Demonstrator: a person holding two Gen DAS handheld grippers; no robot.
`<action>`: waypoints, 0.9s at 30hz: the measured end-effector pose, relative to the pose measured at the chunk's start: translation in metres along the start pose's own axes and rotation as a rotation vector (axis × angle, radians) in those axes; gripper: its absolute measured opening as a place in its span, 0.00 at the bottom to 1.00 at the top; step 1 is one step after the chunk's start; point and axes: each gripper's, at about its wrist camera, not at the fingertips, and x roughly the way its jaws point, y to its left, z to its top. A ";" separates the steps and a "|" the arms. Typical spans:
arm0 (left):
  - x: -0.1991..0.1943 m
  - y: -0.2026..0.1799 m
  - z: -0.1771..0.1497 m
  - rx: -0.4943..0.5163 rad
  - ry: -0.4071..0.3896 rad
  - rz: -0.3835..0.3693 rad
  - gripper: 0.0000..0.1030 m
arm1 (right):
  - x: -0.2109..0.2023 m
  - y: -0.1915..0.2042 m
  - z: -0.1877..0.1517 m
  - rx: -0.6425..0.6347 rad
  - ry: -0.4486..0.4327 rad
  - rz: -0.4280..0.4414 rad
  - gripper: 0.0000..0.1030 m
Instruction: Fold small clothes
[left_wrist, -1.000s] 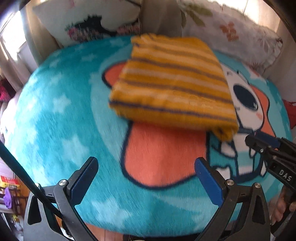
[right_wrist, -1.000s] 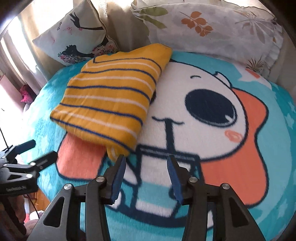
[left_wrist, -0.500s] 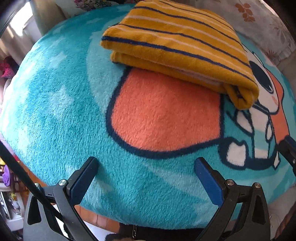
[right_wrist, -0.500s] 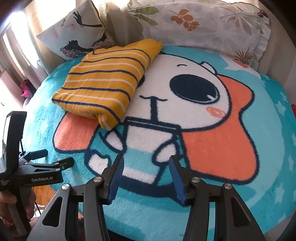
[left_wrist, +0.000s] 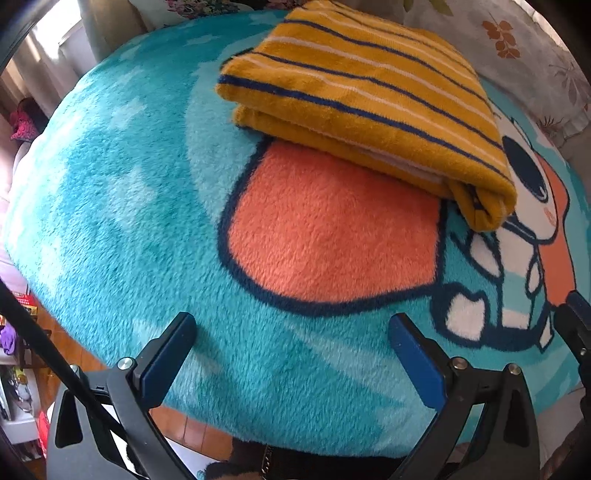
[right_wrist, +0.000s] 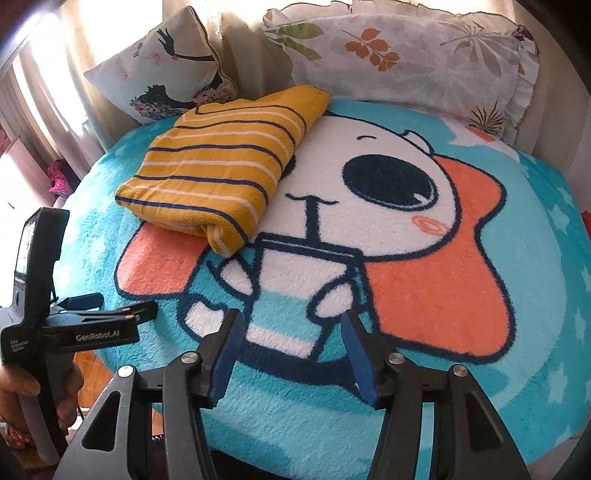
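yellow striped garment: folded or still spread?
Folded. The yellow striped garment lies as a compact stack on the blanket, layered edges visible; neither gripper touches it.

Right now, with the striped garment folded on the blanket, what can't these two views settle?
- Garment type: folded, so sleeves or legs are hidden, both views.
- Garment's far edge: cut off at the top, left wrist view.
- Blanket support: covered, both views.
- Right tongs: only a tip shows at the left view's right edge.

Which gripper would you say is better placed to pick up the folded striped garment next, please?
Probably the left gripper: its open fingers face the striped garment head-on. From the right gripper, the garment lies off to the left.
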 end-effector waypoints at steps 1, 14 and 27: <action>-0.005 0.001 -0.001 -0.006 -0.013 0.004 1.00 | 0.000 0.001 0.001 -0.002 -0.003 0.014 0.58; -0.063 0.018 -0.005 -0.043 -0.175 0.038 1.00 | 0.073 0.019 0.052 -0.007 -0.011 -0.061 0.43; -0.053 0.006 0.007 0.027 -0.179 -0.023 1.00 | 0.035 0.011 0.035 0.006 -0.054 -0.093 0.56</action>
